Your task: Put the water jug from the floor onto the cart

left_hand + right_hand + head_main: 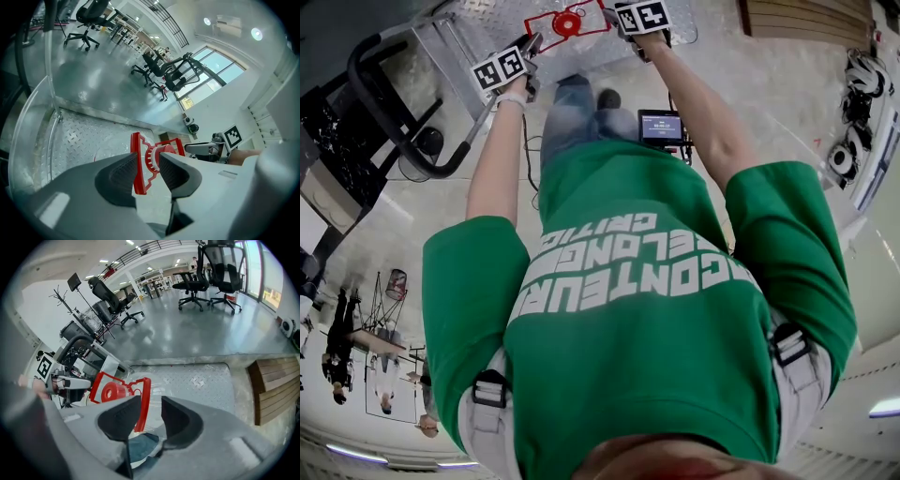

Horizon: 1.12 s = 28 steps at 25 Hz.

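Fingers (117,176) of left gripper (147,171) and right gripper (150,416) stand apart; red handle (143,404) of clear water jug (159,384) between.

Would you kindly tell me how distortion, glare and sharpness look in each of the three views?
Head view: strong fisheye bending, and the green shirt fills most of it. Left gripper view: the window is bright, the floor shines, the corners are dark. Right gripper view: floor sheen again, the red handle frame is sharp, the clear jug barely shows.
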Each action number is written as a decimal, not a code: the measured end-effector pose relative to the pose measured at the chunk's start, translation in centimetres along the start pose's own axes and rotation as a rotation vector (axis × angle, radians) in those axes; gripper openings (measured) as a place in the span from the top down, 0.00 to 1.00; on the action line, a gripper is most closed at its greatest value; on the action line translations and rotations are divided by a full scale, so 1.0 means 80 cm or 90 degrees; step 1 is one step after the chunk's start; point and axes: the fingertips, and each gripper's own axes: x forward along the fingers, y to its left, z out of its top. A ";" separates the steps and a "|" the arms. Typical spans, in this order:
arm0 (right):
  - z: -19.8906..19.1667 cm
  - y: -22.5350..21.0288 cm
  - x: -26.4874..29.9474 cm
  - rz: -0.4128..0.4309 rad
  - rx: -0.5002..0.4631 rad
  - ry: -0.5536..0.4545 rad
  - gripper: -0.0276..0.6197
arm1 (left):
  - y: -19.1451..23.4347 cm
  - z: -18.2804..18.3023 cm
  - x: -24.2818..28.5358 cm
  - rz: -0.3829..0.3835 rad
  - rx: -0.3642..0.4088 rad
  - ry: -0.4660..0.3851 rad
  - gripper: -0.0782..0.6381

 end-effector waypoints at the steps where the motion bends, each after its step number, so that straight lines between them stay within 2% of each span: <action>1: -0.002 -0.001 -0.005 -0.001 0.001 -0.001 0.77 | -0.002 0.000 -0.003 -0.001 0.002 -0.003 0.69; 9: 0.008 -0.015 -0.051 -0.023 -0.014 -0.048 0.77 | -0.012 0.018 -0.031 -0.003 0.027 -0.037 0.70; 11: 0.017 -0.017 -0.070 -0.026 -0.037 -0.073 0.77 | -0.019 0.034 -0.051 0.008 0.052 -0.075 0.75; 13: 0.034 -0.018 -0.091 -0.031 -0.077 -0.110 0.78 | -0.027 0.059 -0.077 0.016 0.074 -0.136 0.80; 15: 0.054 -0.016 -0.116 -0.038 -0.117 -0.154 0.79 | -0.036 0.078 -0.103 0.006 0.084 -0.189 0.84; 18: 0.081 -0.015 -0.165 -0.050 -0.172 -0.218 0.85 | -0.065 0.102 -0.140 -0.019 0.107 -0.254 0.88; 22: 0.109 -0.001 -0.234 -0.063 -0.244 -0.290 0.96 | -0.108 0.118 -0.182 -0.038 0.154 -0.306 0.88; 28: 0.119 0.039 -0.326 -0.067 -0.311 -0.365 0.97 | -0.207 0.130 -0.228 -0.098 0.249 -0.353 0.88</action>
